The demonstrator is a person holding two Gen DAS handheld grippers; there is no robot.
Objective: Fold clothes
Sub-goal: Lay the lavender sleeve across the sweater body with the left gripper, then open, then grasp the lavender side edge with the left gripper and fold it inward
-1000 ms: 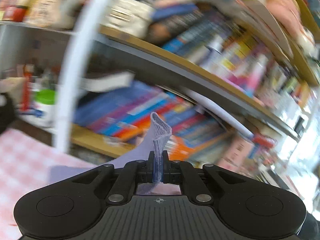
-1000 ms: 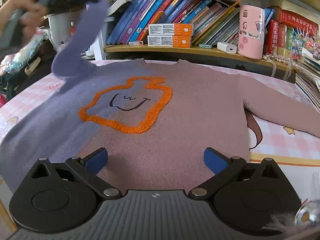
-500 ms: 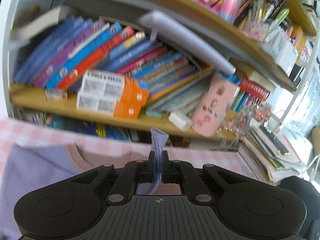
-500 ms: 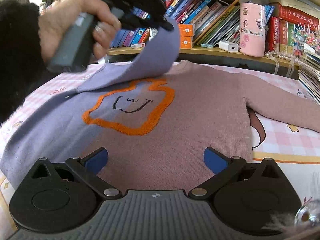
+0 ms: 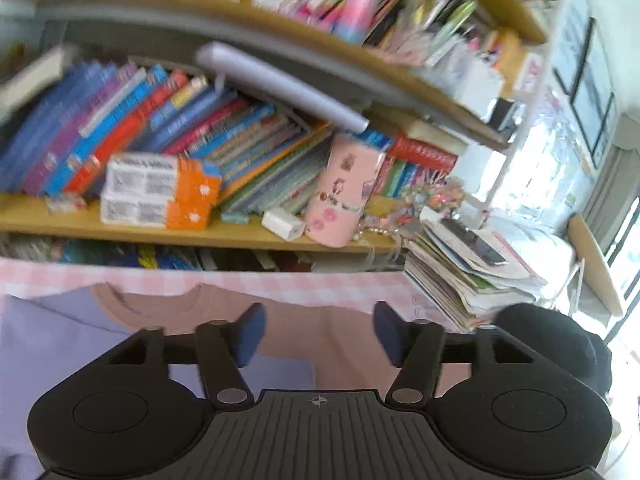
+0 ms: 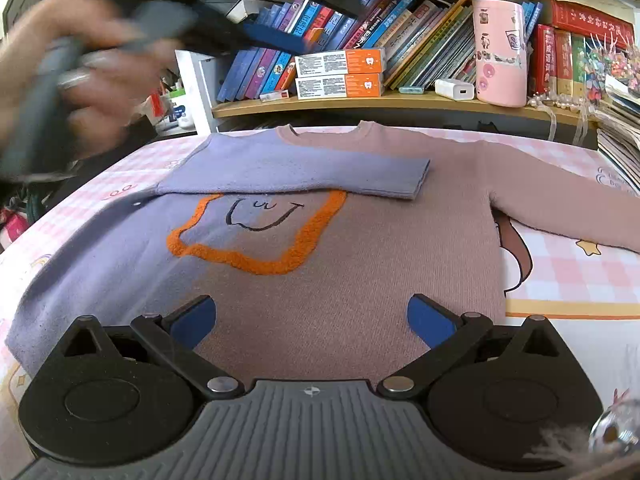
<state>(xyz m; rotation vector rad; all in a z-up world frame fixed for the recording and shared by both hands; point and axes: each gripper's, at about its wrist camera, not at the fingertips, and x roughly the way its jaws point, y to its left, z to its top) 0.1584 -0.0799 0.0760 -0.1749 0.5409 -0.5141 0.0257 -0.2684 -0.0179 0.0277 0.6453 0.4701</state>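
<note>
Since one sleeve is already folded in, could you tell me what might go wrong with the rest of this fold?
1. The folded purple sleeve lies loose across the chest; dragging the sweater could shift it.
2. The pink sleeve reaches toward the paper stack; lifting it might snag there.
3. The right hand-held gripper hovers open over the hem and could bunch the knit when closing.

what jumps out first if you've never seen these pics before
The two-tone sweater, purple on one side and dusty pink on the other, lies flat on the checked tablecloth with an orange outline and smiley face on its chest. Its purple sleeve is folded across the chest, and crowded bookshelves rise behind.
</note>
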